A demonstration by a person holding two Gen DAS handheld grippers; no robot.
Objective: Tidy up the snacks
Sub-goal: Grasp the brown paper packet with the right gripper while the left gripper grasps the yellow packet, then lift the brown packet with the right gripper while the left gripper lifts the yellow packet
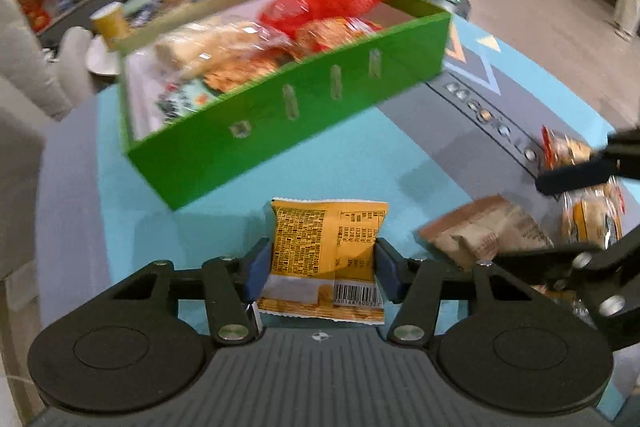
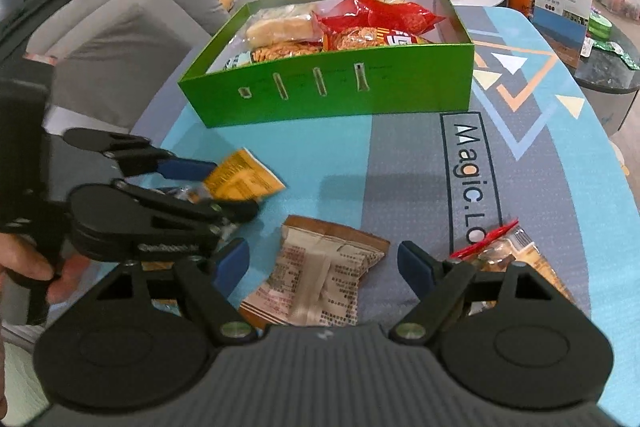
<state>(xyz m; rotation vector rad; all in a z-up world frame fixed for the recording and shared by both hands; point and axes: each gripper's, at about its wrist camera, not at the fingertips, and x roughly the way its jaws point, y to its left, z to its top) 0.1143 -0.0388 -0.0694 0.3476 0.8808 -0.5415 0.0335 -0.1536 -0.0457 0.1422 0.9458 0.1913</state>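
Behind the table (image 2: 360, 155), a grey sofa (image 2: 120, 27), potted plants and a cluttered counter can be made out. The table is covered by a blue and grey patterned mat printed with large letters. On its far part a green box (image 2: 332, 95) stands open, and bagged snacks, red and pale ones among them, are seen lying inside it.

Nearer the cameras, an orange snack packet (image 1: 326, 251) is seen between the blue pads (image 1: 256, 269) of the left gripper (image 1: 320, 263). The fingers are drawn in against the packet's two side edges, one pad pressed on each side, so that the packet is clamped across its width with its printed back and barcode facing the camera. In the right wrist view the same gripper is seen from the side, held by a hand (image 2: 36, 267), with the orange packet poking out past the fingertips, low over the mat.

A brown and white snack packet (image 2: 320, 275) lies flat on the mat, just beside the orange one. It is framed by the right gripper (image 2: 324, 263), whose blue pads (image 2: 416, 267) stand on either side of it with gaps left at both edges; nothing is gripped there, and the fingers are set moderately apart.

A clear packet with red trim (image 2: 504, 251) lies just outside the right gripper's right finger, near the printed letters.
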